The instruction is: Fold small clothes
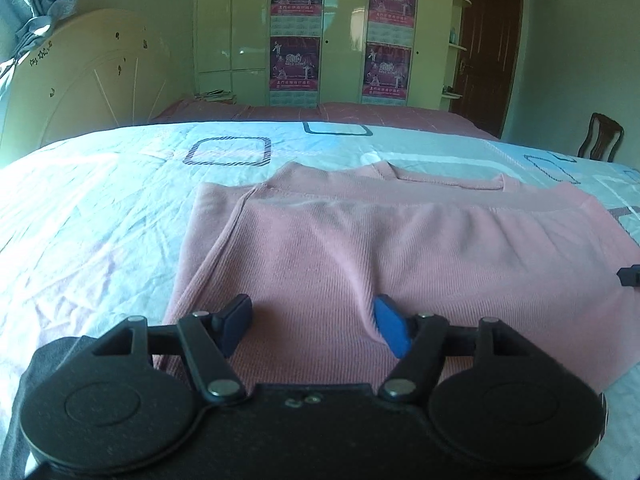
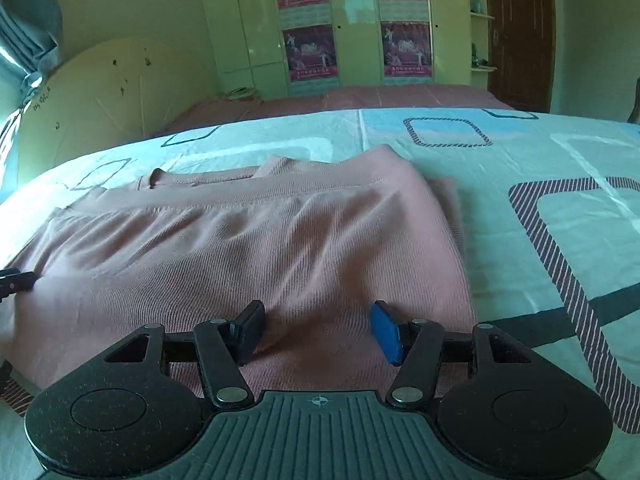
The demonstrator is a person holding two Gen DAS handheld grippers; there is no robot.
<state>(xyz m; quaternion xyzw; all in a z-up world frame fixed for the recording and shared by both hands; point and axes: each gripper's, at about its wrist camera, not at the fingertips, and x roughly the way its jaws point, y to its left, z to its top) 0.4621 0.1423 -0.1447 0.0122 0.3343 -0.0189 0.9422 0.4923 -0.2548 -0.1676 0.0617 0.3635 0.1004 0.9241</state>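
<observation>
A pink knit garment (image 1: 400, 248) lies folded on the bed, its near layer laid over the far part with the neckline (image 1: 444, 178) beyond. My left gripper (image 1: 314, 324) is open, its fingers resting on the near edge at the garment's left side. My right gripper (image 2: 318, 330) is open over the near edge at the garment's (image 2: 248, 240) right side. Neither holds cloth. The right gripper's tip shows at the right edge of the left wrist view (image 1: 630, 276), and the left gripper's tip at the left edge of the right wrist view (image 2: 16, 280).
The bed sheet (image 1: 100, 216) is pale blue with square patterns. A dark grey cloth (image 1: 24, 400) lies at the near left. A headboard (image 1: 80, 80) stands left, wardrobes (image 1: 304, 32) behind, and a wooden chair (image 1: 600, 136) at the right.
</observation>
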